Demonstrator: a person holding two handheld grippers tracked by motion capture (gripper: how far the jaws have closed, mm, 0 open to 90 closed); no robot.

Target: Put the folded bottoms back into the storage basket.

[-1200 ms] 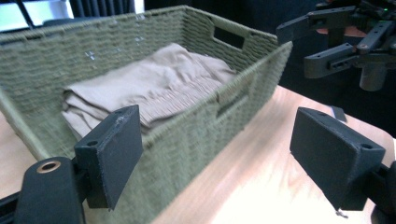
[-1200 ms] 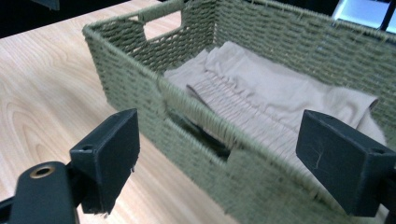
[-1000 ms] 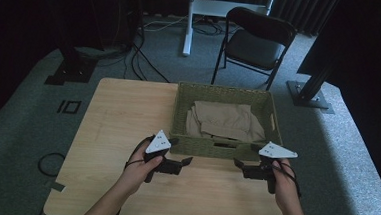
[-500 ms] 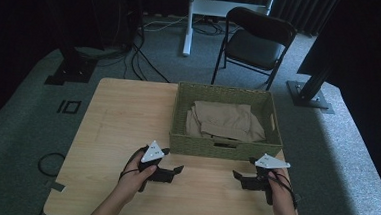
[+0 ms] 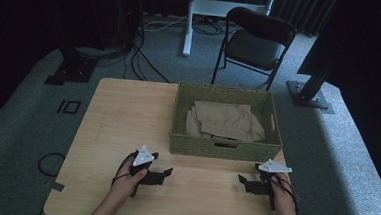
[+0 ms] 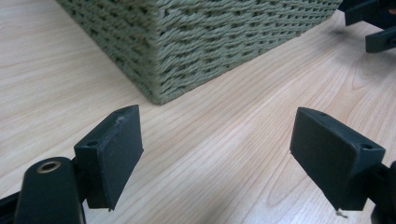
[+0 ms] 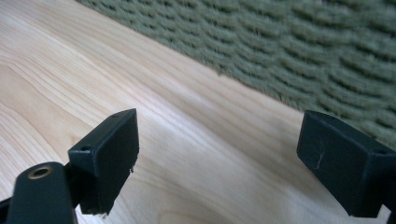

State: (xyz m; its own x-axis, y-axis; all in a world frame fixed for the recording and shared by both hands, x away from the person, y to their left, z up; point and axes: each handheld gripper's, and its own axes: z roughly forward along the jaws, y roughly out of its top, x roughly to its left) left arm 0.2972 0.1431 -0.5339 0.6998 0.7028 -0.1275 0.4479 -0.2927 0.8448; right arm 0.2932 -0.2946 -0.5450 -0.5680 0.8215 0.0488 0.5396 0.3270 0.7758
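Observation:
A green woven basket stands on the right half of the wooden table, with a folded beige cloth lying inside it. My left gripper rests low over the table in front of the basket's near left corner, open and empty. In the left gripper view my left gripper faces that basket corner across bare wood. My right gripper is open and empty by the near right corner. In the right gripper view my right gripper looks at the basket wall.
A black folding chair and a white table leg stand beyond the table on grey carpet. Cables lie on the floor at the left. The right gripper's jaws show at the top right of the left gripper view.
Both grippers have drawn back from the basket's front rim toward the person and now sit lower, near the table's front edge. The basket and cloth have not moved.

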